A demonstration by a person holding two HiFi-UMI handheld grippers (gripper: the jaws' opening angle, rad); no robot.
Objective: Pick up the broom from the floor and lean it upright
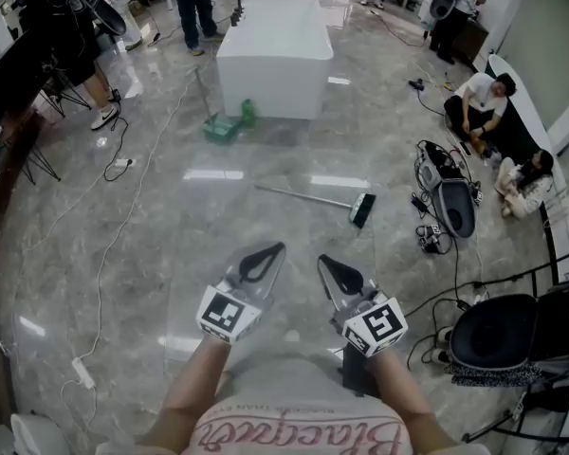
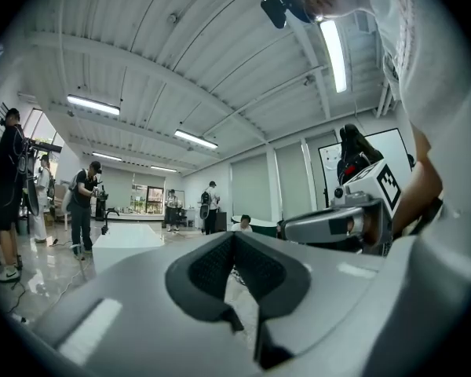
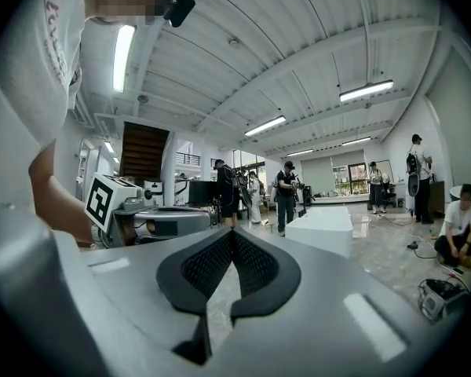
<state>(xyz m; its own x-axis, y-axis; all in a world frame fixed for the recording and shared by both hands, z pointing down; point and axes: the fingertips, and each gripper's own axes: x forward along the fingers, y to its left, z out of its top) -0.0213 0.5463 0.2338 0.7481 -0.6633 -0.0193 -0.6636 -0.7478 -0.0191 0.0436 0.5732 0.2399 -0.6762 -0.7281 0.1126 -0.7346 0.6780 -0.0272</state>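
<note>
Broom (image 1: 313, 198) flat, well ahead of right gripper (image 1: 324, 261)

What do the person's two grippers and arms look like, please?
Both the left gripper and right gripper have grey tapered jaws with black textured pads, each carrying a white cube with black square markers. The forearms are bare; the person wears a pale shirt with pink lettering.
</note>
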